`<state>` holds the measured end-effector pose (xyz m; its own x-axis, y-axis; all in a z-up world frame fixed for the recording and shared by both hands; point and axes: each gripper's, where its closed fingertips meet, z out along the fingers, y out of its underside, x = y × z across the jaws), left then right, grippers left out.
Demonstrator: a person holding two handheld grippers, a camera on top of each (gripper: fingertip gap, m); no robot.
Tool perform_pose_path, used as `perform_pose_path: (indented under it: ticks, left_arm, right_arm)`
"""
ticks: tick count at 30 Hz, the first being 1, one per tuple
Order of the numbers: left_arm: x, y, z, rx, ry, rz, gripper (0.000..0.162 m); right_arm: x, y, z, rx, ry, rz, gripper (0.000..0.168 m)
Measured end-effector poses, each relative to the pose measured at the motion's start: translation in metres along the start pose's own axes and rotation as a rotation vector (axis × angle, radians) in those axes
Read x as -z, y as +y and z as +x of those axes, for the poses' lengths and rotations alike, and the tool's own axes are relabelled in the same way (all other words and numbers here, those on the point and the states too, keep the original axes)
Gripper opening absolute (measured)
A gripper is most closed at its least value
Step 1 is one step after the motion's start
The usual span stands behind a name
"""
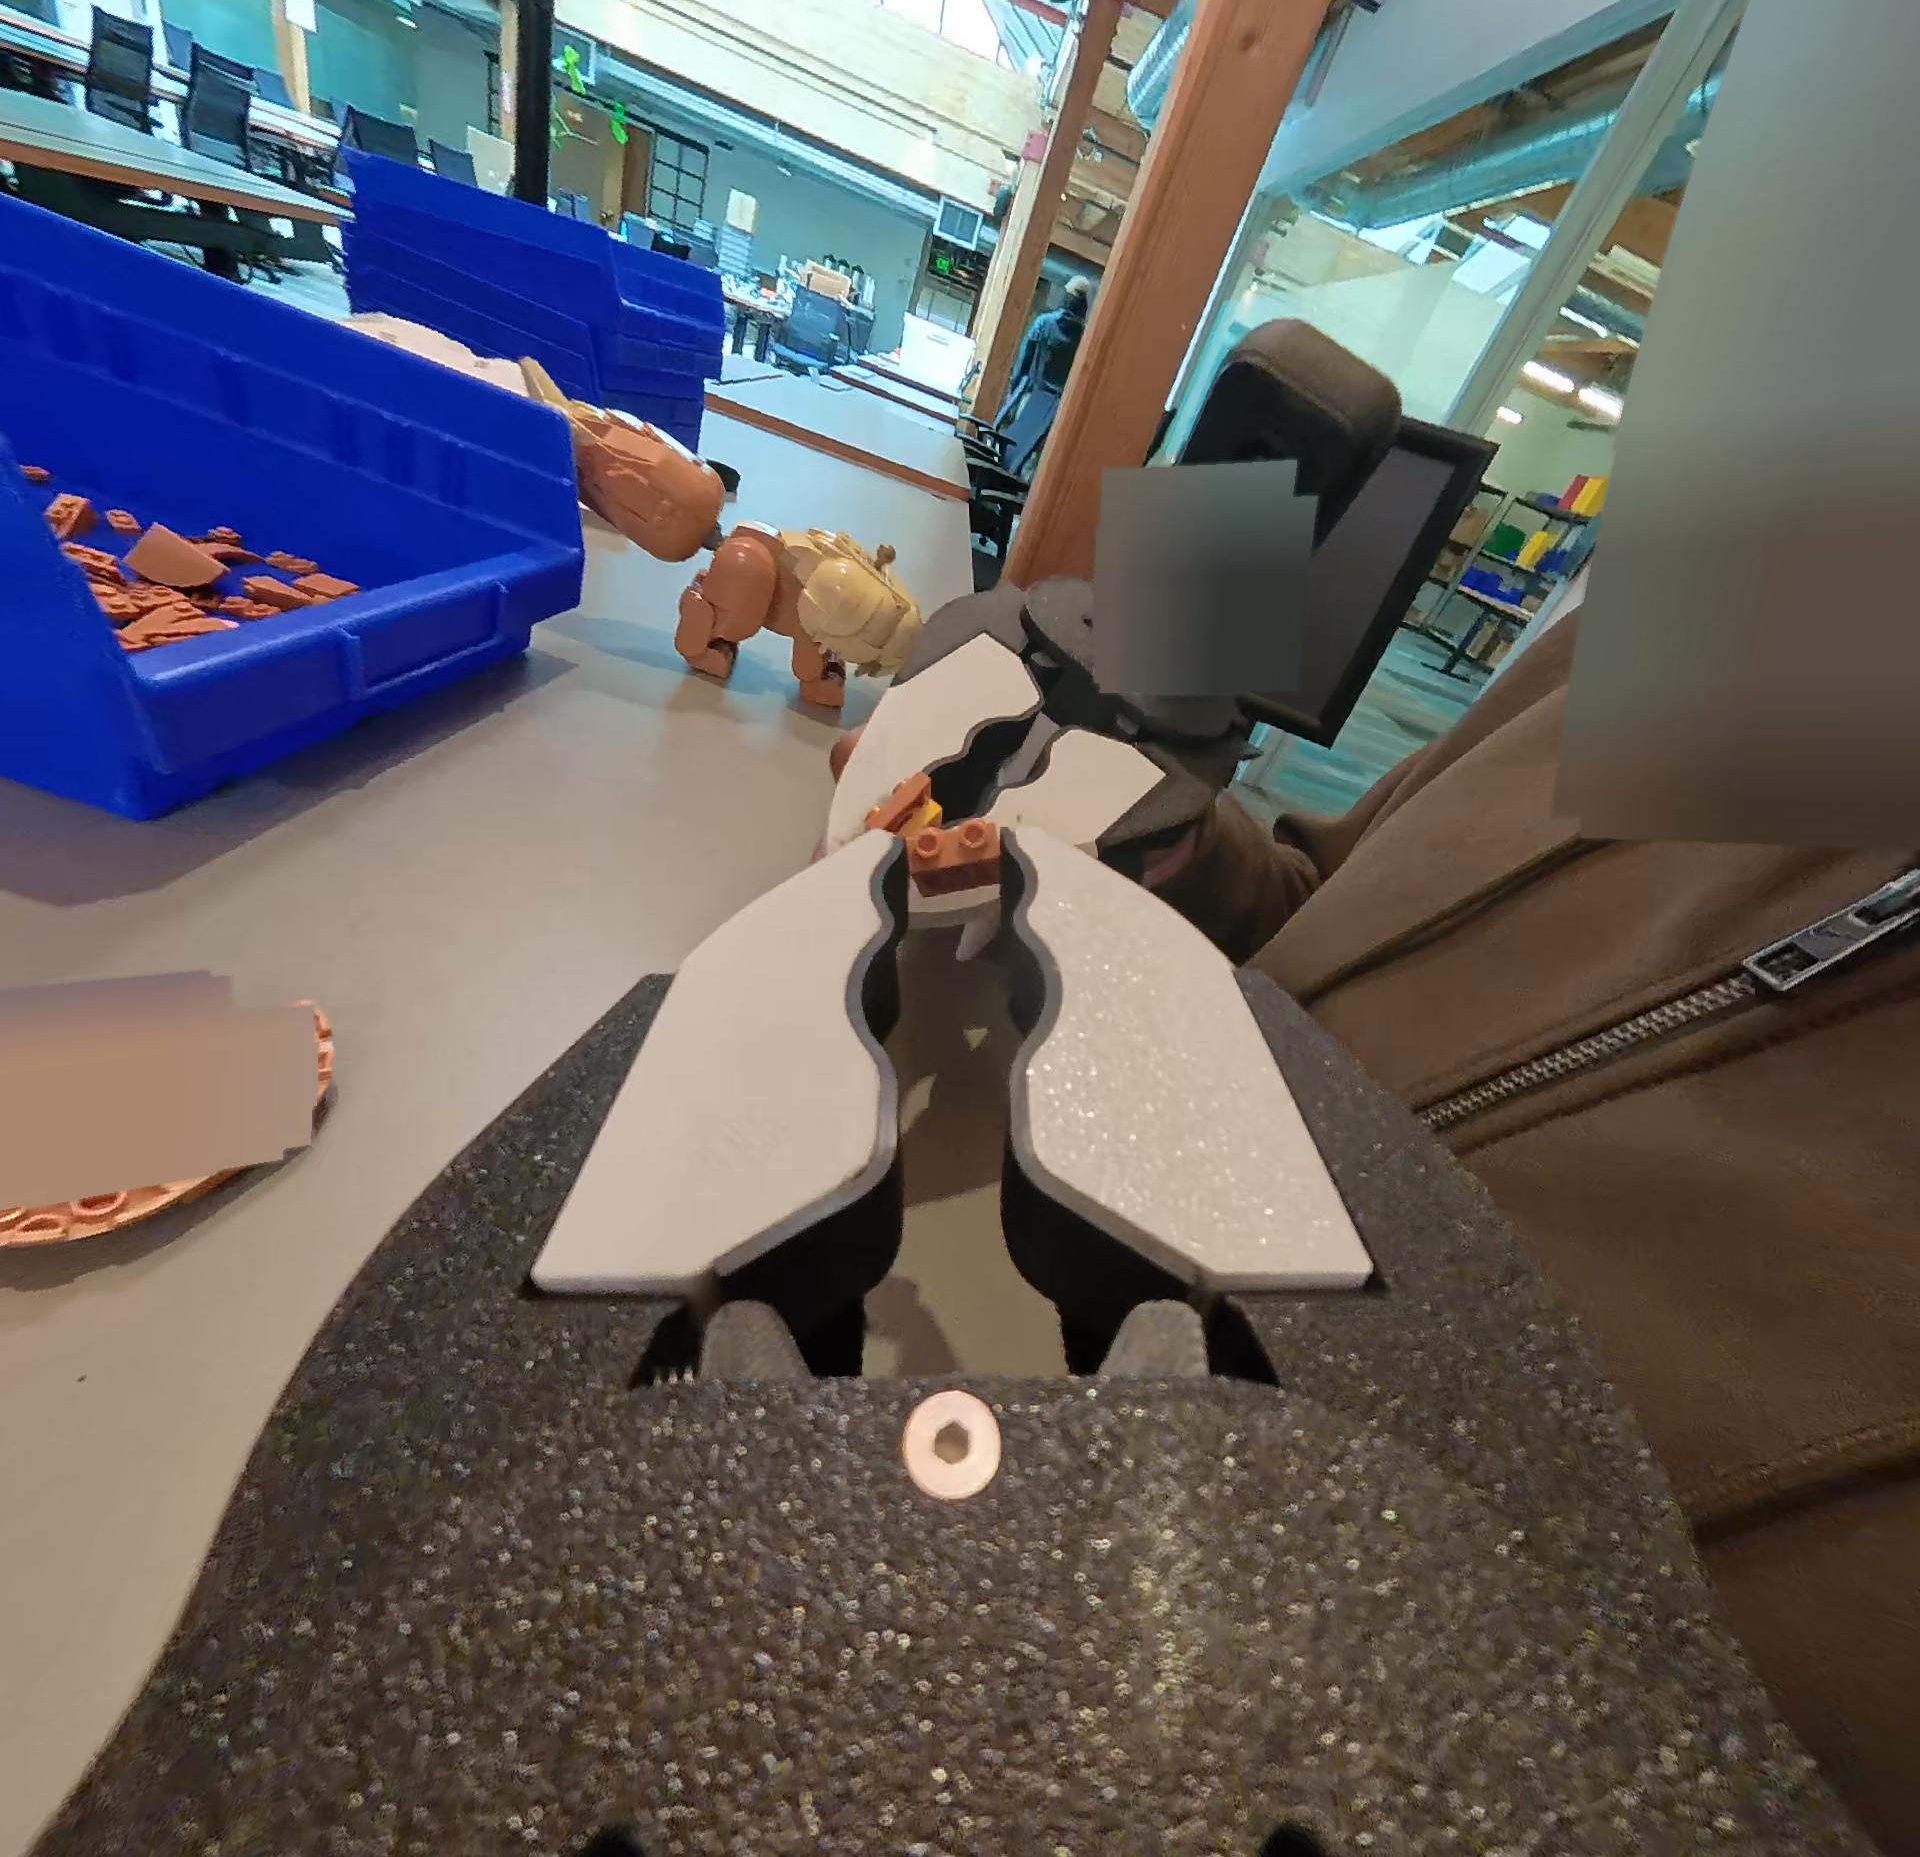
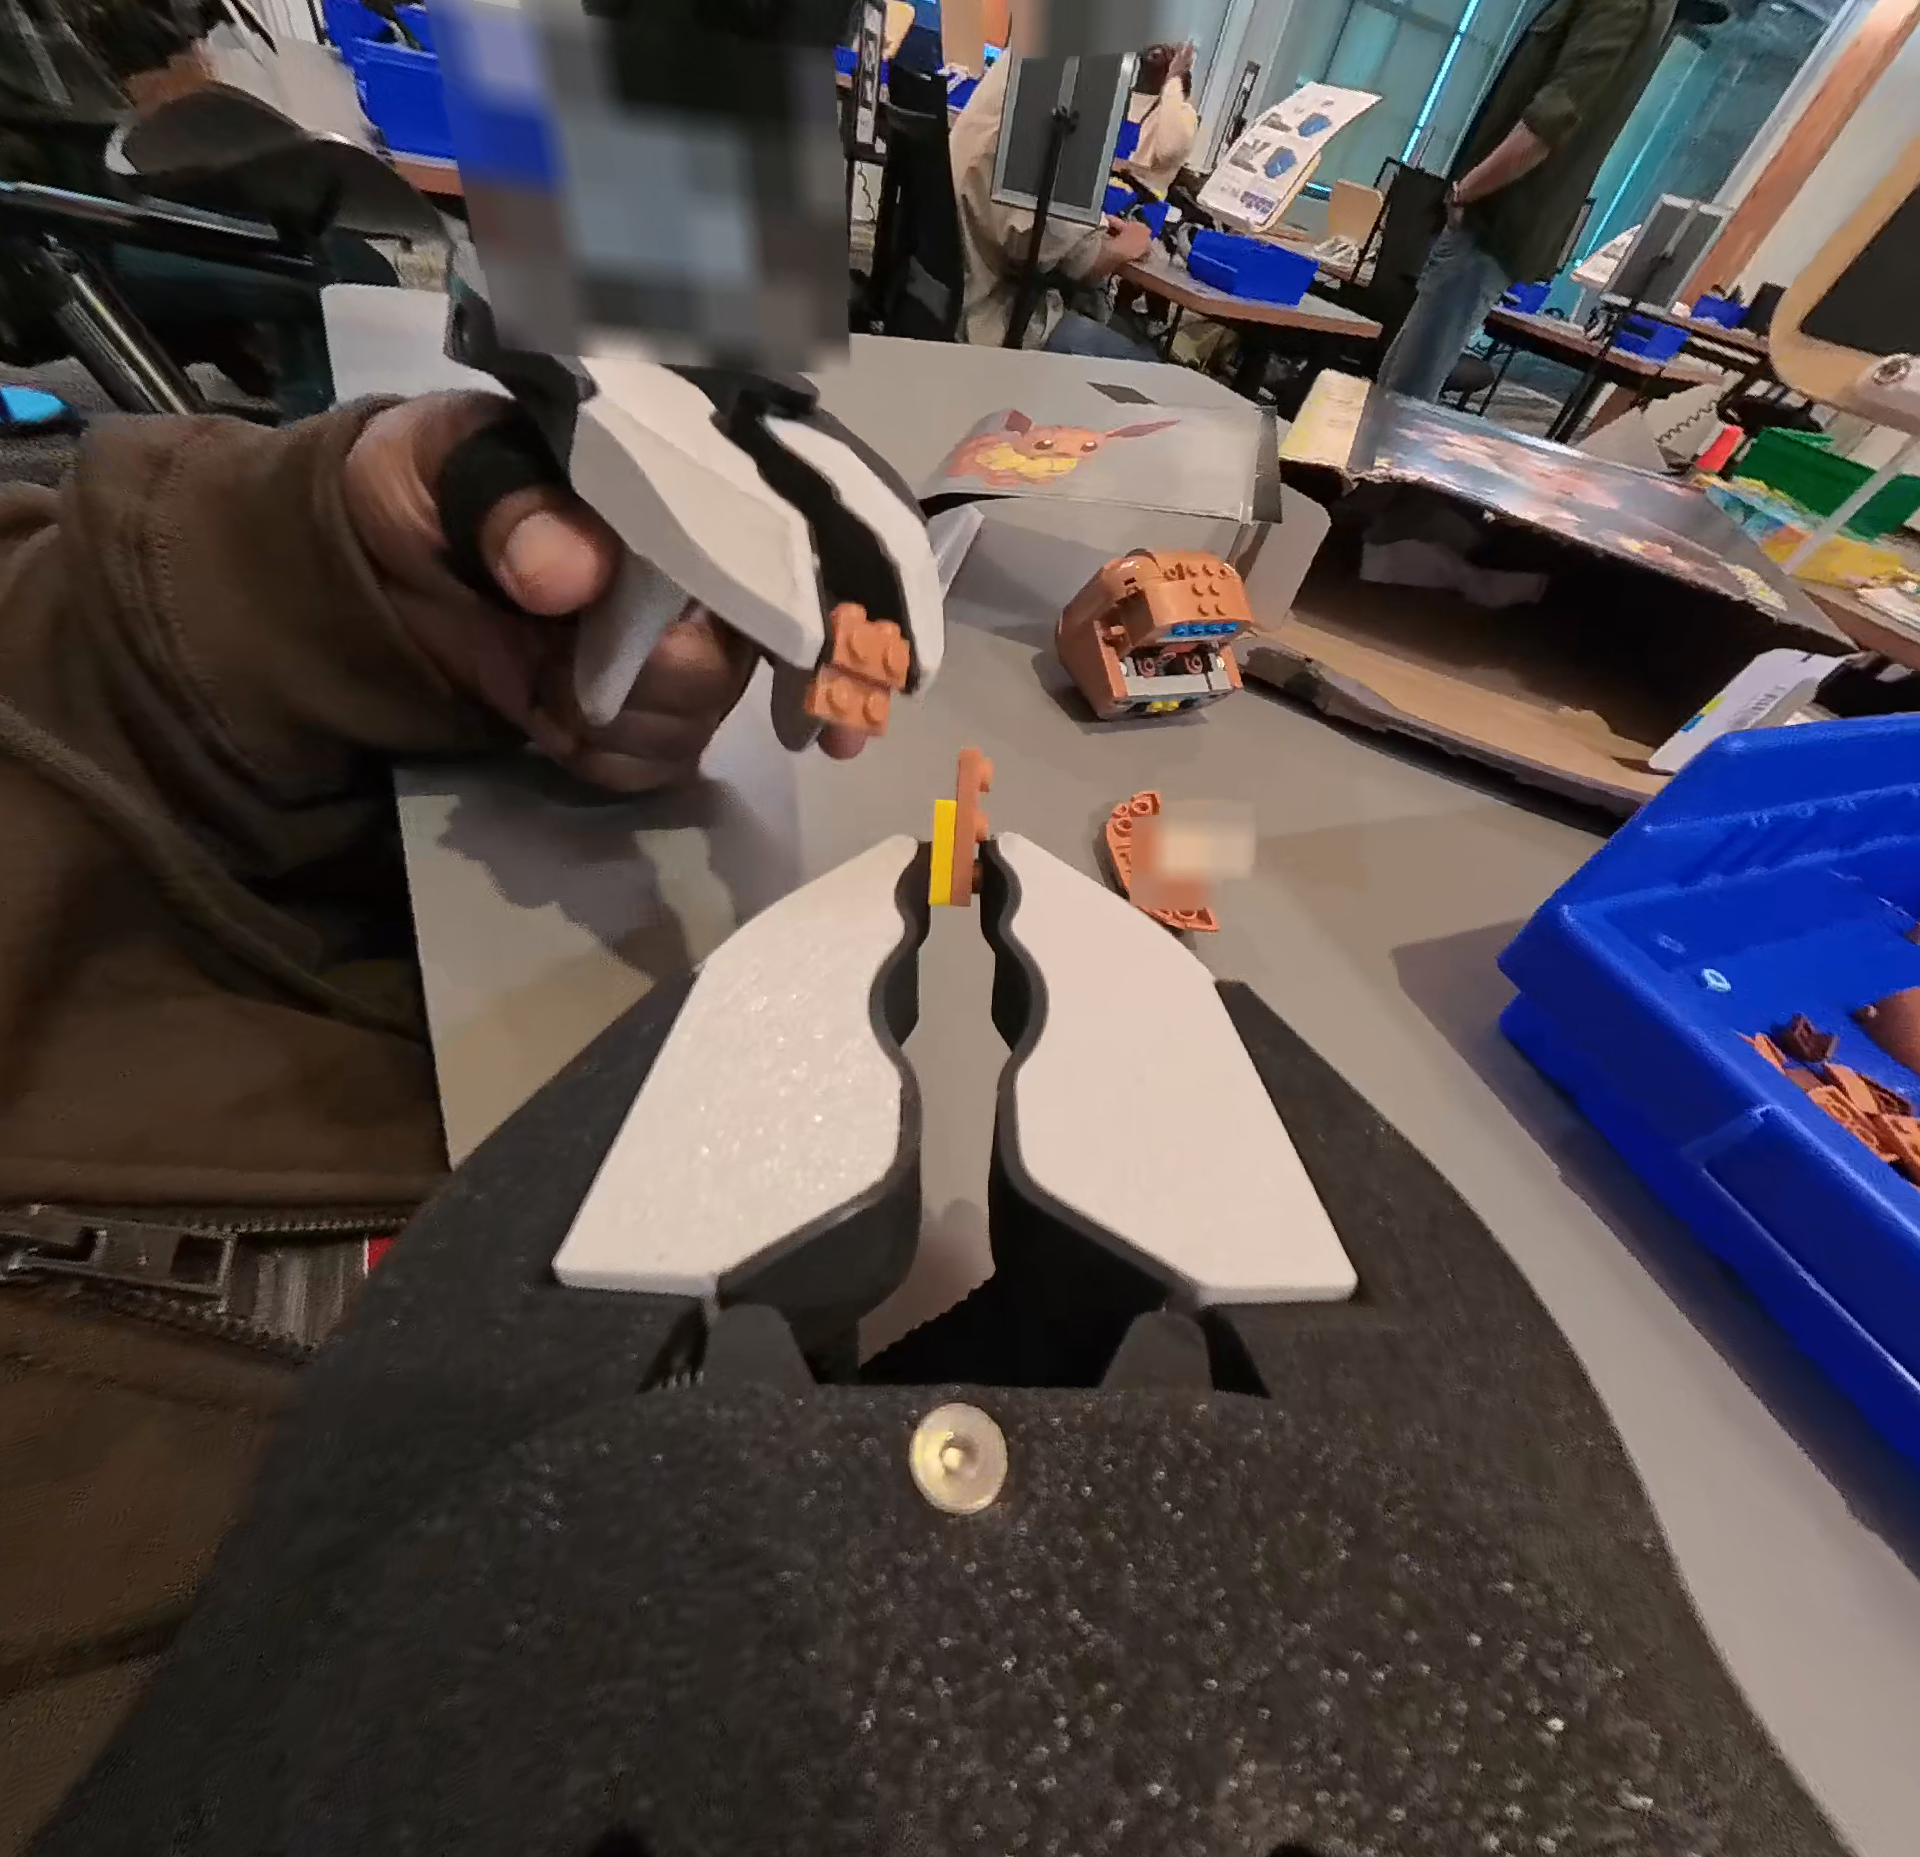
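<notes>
Brown studded plastic brick (image 1: 954, 860), small, is pinched at the very tips of the left gripper (image 1: 954, 877); fingers narrow, closed on it. In the right wrist view the same brick (image 2: 858, 675) hangs above the grey tabletop (image 2: 1351, 872), just up and left of the right gripper's piece.

Right gripper (image 2: 958, 872): fingers narrow, closed on a thin yellow plate backed by a thin brown plate (image 2: 961, 841), held upright on edge. The two held pieces are near each other but apart; both grippers are off the table.

Surroundings:
- blue plastic bin of loose brown bricks (image 1: 312, 602), left of the left gripper
- tan-and-cream brick-built animal body (image 1: 800, 602), beyond the bin
- brown brick-built head section (image 2: 1153, 633), on the table past the right gripper
- curved brown studded piece (image 2: 1138, 851), lying just right of the right fingertips

Risks (judgement): both grips are tip-only. Any sideways push could twist the brick out of the left fingers. The yellow and brown plates might shear apart or pivot, being held by their lower edge only. A dropped piece could bounce off the table edge toward the person's brown jacket (image 1: 1558, 1132).
</notes>
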<state>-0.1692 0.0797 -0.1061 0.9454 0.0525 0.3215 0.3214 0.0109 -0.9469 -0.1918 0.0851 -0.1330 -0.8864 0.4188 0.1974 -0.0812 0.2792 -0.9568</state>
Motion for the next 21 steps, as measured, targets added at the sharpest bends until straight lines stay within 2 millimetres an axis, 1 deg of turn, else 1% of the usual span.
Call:
perform_pose_path:
  ticks: [3,6,8,10,11,13,14,16,18,19,21]
  left_arm:
    - [0.004,-0.009,-0.005,0.012,-0.031,0.001,0.016]
    - [0.001,-0.023,-0.017,-0.022,-0.094,-0.073,0.016]
    - [-0.007,-0.039,-0.031,-0.050,-0.139,-0.136,0.016]
    - [-0.024,-0.059,-0.050,-0.063,-0.167,-0.189,0.017]
    - [-0.035,-0.069,-0.063,-0.066,-0.181,-0.219,0.017]
    - [-0.058,-0.083,-0.100,-0.101,-0.261,-0.304,0.017]
    - [-0.071,-0.086,-0.120,-0.115,-0.292,-0.346,0.017]
    - [-0.093,-0.084,-0.154,-0.102,-0.335,-0.443,0.017]
    - [-0.109,-0.078,-0.180,-0.067,-0.363,-0.515,0.017]
    - [-0.114,-0.076,-0.193,-0.070,-0.395,-0.539,0.017]
    - [-0.118,-0.081,-0.215,-0.104,-0.468,-0.533,0.017]
  right_arm:
    - [0.002,0.000,0.005,-0.033,0.011,0.002,0.008]
    - [0.004,0.004,0.012,-0.039,0.038,-0.015,0.008]
    - [0.005,0.005,0.016,-0.034,0.061,-0.020,0.008]
    - [0.005,0.006,0.019,-0.037,0.077,-0.023,0.008]
    - [0.005,0.006,0.020,-0.037,0.083,-0.024,0.008]
    - [0.005,0.006,0.022,-0.035,0.095,-0.023,0.008]
    - [0.005,0.006,0.022,-0.034,0.098,-0.021,0.008]
    - [0.006,0.006,0.024,-0.033,0.105,-0.017,0.008]
    - [0.008,0.006,0.027,-0.033,0.113,-0.014,0.008]
    - [0.009,0.007,0.029,-0.035,0.116,-0.012,0.008]
    - [0.012,0.006,0.032,-0.051,0.114,0.001,0.008]
